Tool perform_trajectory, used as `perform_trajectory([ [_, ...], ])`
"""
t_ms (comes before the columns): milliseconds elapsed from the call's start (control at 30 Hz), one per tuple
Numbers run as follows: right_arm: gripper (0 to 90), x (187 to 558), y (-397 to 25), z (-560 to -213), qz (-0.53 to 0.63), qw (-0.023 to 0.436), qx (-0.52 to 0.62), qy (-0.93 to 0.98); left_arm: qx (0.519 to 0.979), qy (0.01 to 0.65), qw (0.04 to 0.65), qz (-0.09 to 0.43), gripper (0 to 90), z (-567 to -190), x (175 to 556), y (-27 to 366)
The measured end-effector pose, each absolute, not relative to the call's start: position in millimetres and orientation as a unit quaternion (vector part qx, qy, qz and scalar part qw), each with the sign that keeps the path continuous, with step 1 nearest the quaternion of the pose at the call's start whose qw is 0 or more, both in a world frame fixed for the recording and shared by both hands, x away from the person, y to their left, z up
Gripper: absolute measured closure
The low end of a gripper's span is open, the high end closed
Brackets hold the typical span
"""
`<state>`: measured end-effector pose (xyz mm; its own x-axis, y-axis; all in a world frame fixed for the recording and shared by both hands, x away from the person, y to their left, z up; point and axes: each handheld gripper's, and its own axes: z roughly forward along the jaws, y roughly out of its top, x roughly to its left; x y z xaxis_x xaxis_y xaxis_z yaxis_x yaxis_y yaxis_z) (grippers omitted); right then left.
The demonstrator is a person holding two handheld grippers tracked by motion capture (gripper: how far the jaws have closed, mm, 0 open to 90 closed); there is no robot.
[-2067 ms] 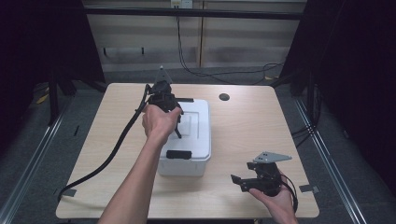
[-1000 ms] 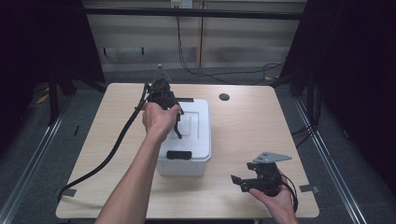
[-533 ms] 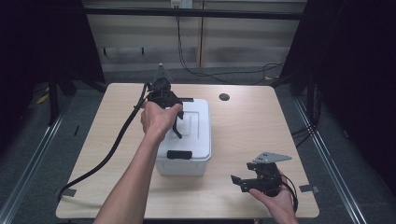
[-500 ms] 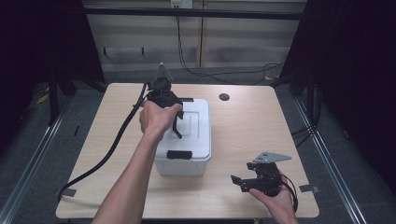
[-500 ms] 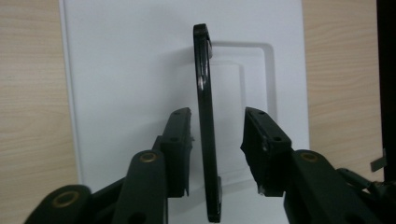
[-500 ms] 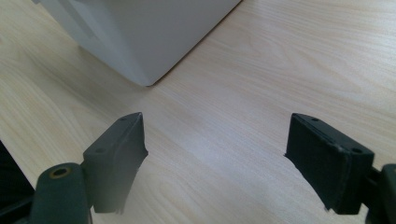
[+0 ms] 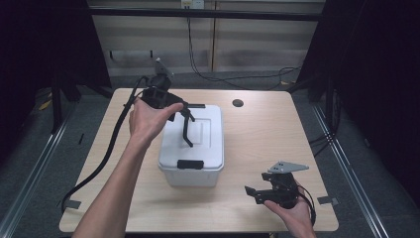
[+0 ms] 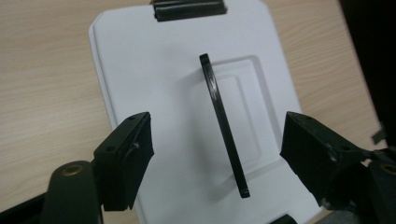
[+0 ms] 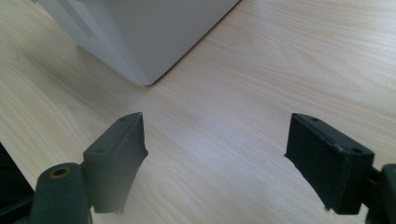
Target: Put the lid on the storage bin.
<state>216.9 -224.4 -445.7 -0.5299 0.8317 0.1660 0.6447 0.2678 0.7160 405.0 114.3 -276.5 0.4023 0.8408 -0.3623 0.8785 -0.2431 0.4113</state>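
Now lined up on raised black handle [image 8: 223, 126] of white lidded bin [image 7: 195, 148], mid-counter [image 7: 267, 134].
Left hand-held gripper [image 8: 217, 161] spread wide to straddle handle, not gripping yet; right hand-held gripper [image 9: 215, 158] released, parked low beside bin, out of the way.

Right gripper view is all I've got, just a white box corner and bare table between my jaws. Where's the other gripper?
Observer: The left gripper hangs over the white box, at the lid's far end.
Operator: Is it holding anything?
Observer: No. In the left gripper view its jaws stand wide open, with the lid's black handle upright between them, untouched.
Operator: Is the lid latched?
Observer: A black latch sits on the near edge of the lid and another at the other end; whether they are locked I cannot tell.
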Motion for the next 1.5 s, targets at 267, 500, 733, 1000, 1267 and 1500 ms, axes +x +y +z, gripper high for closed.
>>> perform_trajectory([
  [267, 19.2, 217.6, -224.7, -446.1, 0.382, 0.123, 0.470, 0.786, 0.790, 0.514, 0.334, -0.008, 16.7, -287.6, 395.4, 172.2],
  [500, 19.2, 217.7, -224.3, -446.1, 0.381, 0.124, 0.473, 0.785, 0.782, 0.504, 0.366, 0.012, 17.1, -297.3, 383.7, 208.5],
  [733, 19.2, 217.2, -224.6, -446.1, 0.380, 0.124, 0.474, 0.784, 0.787, 0.474, 0.393, 0.036, 17.1, -316.2, 366.6, 238.2],
  [1000, 19.2, 217.2, -224.8, -446.1, 0.379, 0.123, 0.477, 0.783, 0.789, 0.465, 0.400, 0.046, 17.9, -341.8, 347.3, 257.6],
  [1267, 19.2, 217.2, -224.7, -446.0, 0.379, 0.125, 0.475, 0.784, 0.787, 0.451, 0.415, 0.064, 17.9, -354.0, 320.5, 268.5],
  [1500, 19.2, 216.8, -225.4, -446.4, 0.378, 0.127, 0.477, 0.783, 0.795, 0.434, 0.417, 0.077, 17.9, -370.4, 284.8, 288.0],
])
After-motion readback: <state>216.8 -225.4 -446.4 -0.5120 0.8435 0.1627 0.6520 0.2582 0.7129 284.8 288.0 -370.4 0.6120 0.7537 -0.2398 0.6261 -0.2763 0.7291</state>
